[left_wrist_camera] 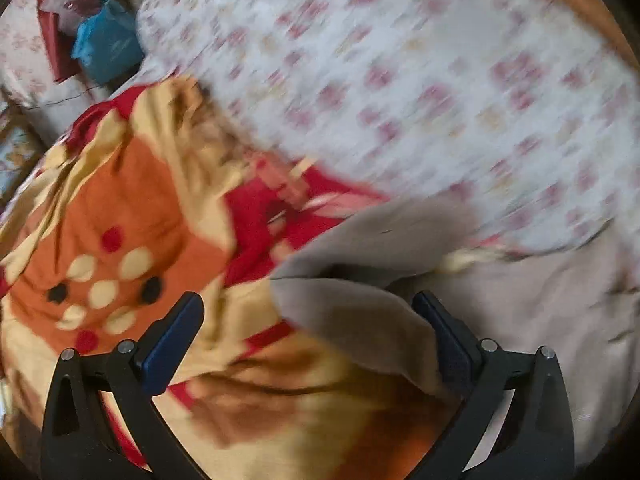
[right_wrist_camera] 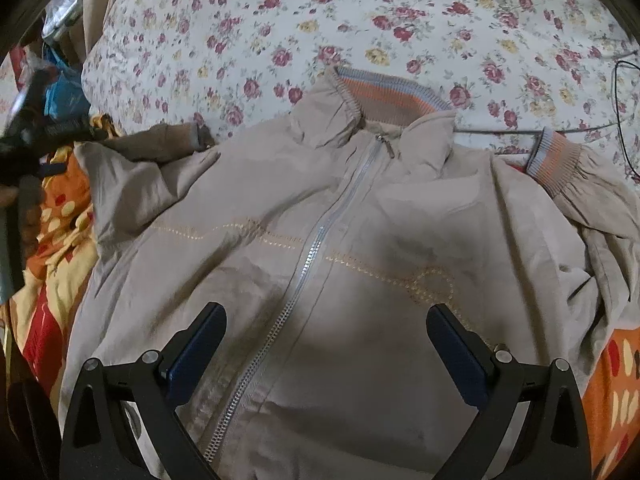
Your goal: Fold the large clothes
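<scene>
A beige zip-up jacket (right_wrist_camera: 360, 240) lies front up on the bed, zipper closed, with a striped knit collar (right_wrist_camera: 392, 94) at the far side and a striped cuff (right_wrist_camera: 554, 160) at the right. My right gripper (right_wrist_camera: 326, 320) is open and empty, just above the jacket's lower front. In the blurred left wrist view, my left gripper (left_wrist_camera: 308, 312) is open, with a beige fold of the jacket (left_wrist_camera: 360, 280) lying between its fingers. The left gripper also shows in the right wrist view (right_wrist_camera: 36, 132), at the jacket's left sleeve.
A floral bedsheet (right_wrist_camera: 280, 32) covers the bed. An orange, red and yellow blanket (left_wrist_camera: 120, 240) lies bunched to the left of the jacket and under it. A blue bag (left_wrist_camera: 106, 48) and clutter sit beyond the bed's left edge. A black cable (right_wrist_camera: 620, 120) lies at the right.
</scene>
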Demonstrator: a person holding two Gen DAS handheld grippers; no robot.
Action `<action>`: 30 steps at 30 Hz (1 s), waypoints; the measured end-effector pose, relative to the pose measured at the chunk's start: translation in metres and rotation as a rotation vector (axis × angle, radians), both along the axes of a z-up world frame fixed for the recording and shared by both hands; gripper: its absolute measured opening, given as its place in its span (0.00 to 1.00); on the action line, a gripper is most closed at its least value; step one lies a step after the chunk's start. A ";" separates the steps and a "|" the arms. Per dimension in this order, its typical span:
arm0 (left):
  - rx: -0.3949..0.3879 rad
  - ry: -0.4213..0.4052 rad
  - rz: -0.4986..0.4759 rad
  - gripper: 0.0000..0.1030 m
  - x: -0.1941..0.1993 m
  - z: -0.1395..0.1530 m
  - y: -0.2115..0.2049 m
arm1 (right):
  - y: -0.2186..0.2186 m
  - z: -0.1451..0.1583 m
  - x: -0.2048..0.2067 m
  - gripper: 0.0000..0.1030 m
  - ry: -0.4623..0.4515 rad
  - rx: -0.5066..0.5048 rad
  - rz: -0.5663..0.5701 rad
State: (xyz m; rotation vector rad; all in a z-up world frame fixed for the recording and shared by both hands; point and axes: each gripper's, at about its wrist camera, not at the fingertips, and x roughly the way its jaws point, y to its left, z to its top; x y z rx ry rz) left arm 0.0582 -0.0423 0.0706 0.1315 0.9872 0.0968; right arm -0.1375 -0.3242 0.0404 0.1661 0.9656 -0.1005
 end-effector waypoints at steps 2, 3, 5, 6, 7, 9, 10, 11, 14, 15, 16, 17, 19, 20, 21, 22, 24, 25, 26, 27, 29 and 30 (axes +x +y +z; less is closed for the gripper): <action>0.051 0.045 0.039 1.00 0.001 -0.022 0.021 | 0.002 0.000 0.000 0.98 0.002 -0.002 0.008; 0.062 0.061 0.049 1.00 0.001 -0.030 0.032 | 0.002 0.000 0.000 0.98 0.005 0.000 0.010; 0.073 0.094 0.049 1.00 0.000 -0.039 0.043 | 0.003 -0.001 0.001 0.98 0.009 0.002 0.014; 0.066 0.097 0.048 0.99 -0.001 -0.038 0.047 | 0.004 -0.002 0.001 0.98 0.013 0.002 0.015; 0.036 0.078 0.041 0.97 -0.004 -0.031 0.050 | 0.004 -0.003 0.001 0.98 0.018 0.001 0.016; -0.027 0.027 0.020 0.97 -0.010 -0.010 0.054 | 0.004 -0.003 0.000 0.98 0.020 0.003 0.016; -0.055 -0.015 -0.003 0.97 -0.015 0.006 0.052 | 0.003 -0.002 0.000 0.98 0.019 0.005 0.016; -0.062 -0.043 -0.018 0.97 -0.018 0.017 0.050 | 0.002 -0.001 0.000 0.98 0.017 0.008 0.013; -0.027 -0.081 -0.072 0.97 -0.015 0.036 0.032 | 0.000 -0.001 0.001 0.98 0.019 0.021 0.005; -0.017 -0.075 -0.091 0.97 -0.011 0.038 0.024 | 0.000 -0.002 0.002 0.98 0.023 0.025 0.005; 0.003 -0.072 -0.118 0.97 -0.007 0.036 0.014 | 0.000 -0.004 0.003 0.98 0.029 0.026 0.005; 0.019 -0.067 -0.137 0.97 -0.004 0.033 0.006 | 0.000 -0.005 0.003 0.98 0.036 0.025 0.007; 0.069 -0.027 -0.180 0.97 0.008 0.017 -0.012 | 0.001 -0.005 0.002 0.98 0.043 0.020 0.009; 0.087 -0.009 -0.193 0.97 0.011 0.011 -0.017 | 0.002 -0.005 0.002 0.98 0.043 0.017 0.011; 0.101 0.009 -0.211 0.97 0.013 0.005 -0.022 | 0.002 -0.004 0.002 0.98 0.042 0.015 0.012; 0.117 0.022 -0.232 0.97 0.014 -0.001 -0.027 | 0.002 -0.004 0.003 0.98 0.042 0.014 0.014; 0.156 0.032 -0.257 0.97 0.018 -0.009 -0.033 | 0.001 -0.004 0.004 0.98 0.047 0.018 0.017; 0.179 0.036 -0.258 0.97 0.021 -0.013 -0.035 | 0.001 -0.005 0.005 0.98 0.051 0.018 0.020; 0.194 0.037 -0.253 0.93 0.024 -0.016 -0.035 | 0.002 -0.006 0.006 0.98 0.052 0.017 0.023; 0.198 0.038 -0.247 0.85 0.027 -0.018 -0.034 | 0.003 -0.007 0.007 0.98 0.054 0.015 0.027; 0.177 0.059 -0.236 0.27 0.035 -0.021 -0.031 | 0.005 -0.010 0.009 0.98 0.061 0.001 0.036; 0.153 0.064 -0.221 0.12 0.036 -0.020 -0.029 | 0.006 -0.011 0.010 0.98 0.065 -0.005 0.037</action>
